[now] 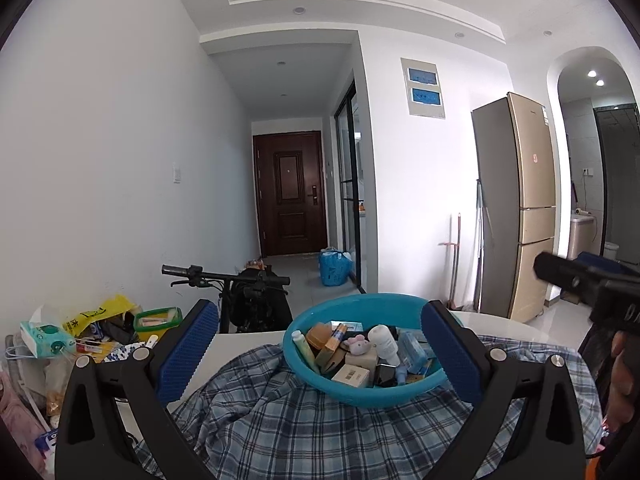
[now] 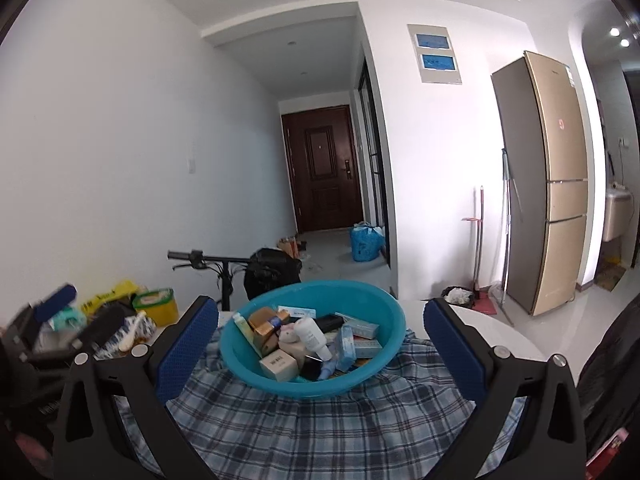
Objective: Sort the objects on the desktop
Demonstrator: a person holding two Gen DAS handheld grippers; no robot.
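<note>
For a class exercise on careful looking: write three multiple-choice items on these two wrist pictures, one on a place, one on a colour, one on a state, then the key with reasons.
1. Where does the basin stand?
A. on the plaid cloth
B. on the floor
C. on the fridge

2. What colour is the basin?
A. red
B. teal blue
C. yellow

3. How are the left gripper and right gripper?
A. both shut on a bottle
B. one open, one shut
C. both open, empty

Key: 1 A, cloth lies under it; 2 B, its rim and wall are teal; 3 C, fingers stand wide apart, holding nothing.

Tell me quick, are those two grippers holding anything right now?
Left gripper: open, holding nothing, aimed at the blue basin.
Right gripper: open, holding nothing, aimed at the same basin.
</note>
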